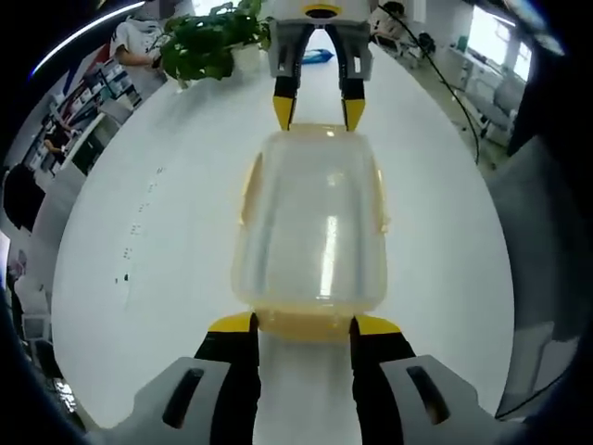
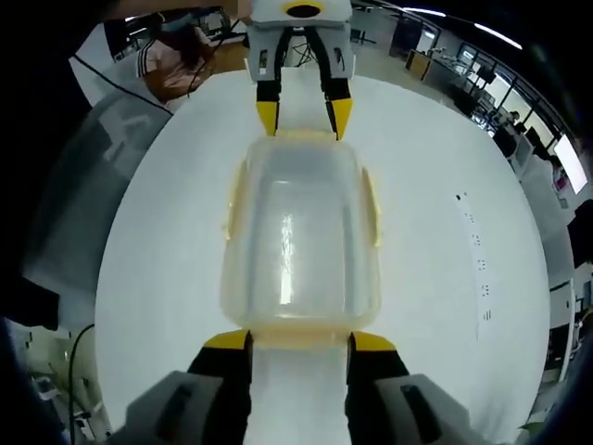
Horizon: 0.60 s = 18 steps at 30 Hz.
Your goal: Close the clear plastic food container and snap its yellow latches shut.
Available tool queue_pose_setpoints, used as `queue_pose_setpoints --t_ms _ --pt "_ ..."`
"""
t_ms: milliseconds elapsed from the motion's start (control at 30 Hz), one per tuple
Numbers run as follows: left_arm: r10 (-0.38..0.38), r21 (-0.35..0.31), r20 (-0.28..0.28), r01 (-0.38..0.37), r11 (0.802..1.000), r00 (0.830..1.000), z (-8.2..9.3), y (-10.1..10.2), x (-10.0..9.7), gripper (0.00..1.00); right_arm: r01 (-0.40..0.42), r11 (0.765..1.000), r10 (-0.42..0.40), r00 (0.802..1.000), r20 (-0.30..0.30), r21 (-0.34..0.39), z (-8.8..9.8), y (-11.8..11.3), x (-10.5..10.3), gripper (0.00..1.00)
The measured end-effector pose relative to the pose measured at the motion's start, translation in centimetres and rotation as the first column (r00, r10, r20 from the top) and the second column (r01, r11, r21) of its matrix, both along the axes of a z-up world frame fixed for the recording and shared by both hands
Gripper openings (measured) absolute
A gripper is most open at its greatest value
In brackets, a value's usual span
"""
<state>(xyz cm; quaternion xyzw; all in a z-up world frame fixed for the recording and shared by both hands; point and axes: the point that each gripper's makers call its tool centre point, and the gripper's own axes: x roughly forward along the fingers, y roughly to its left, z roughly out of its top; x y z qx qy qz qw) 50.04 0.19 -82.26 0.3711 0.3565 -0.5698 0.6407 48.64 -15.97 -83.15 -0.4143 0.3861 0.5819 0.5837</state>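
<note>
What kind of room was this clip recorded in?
Probably an open office or lab. The clear container sits on a large white table; beyond it are a potted plant, desks and ceiling strip lights, and shelving.

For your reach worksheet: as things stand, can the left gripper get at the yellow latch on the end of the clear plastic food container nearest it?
Probably yes. The left gripper has its open yellow-tipped jaws right at the yellow latch on the near end of the clear plastic food container, with nothing between. The right gripper sits at the far end.
</note>
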Motion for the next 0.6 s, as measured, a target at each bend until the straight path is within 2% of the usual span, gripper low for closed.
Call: queue_pose_setpoints --t_ms 167,300,367,600 --pt "-0.002 0.004 -0.009 0.002 1.000 1.000 -0.2 -0.3 0.0 0.35 -0.007 1.000 0.007 1.000 0.002 -0.009 -0.1 -0.3 0.1 0.37" --pt "0.028 -0.038 -0.018 -0.029 0.999 0.999 0.2 -0.6 0.1 0.35 0.002 1.000 -0.002 1.000 0.010 -0.003 0.2 -0.9 0.2 0.37" --pt "0.019 -0.056 -0.024 -0.020 0.998 1.000 0.1 -0.8 -0.1 0.35 0.010 1.000 -0.010 1.000 0.001 0.002 -0.1 -1.1 0.0 0.37" --pt "0.006 -0.053 -0.022 -0.008 0.999 1.000 -0.1 -1.0 0.0 0.35 0.011 1.000 -0.011 1.000 -0.002 0.000 -0.3 -1.2 0.0 0.38"
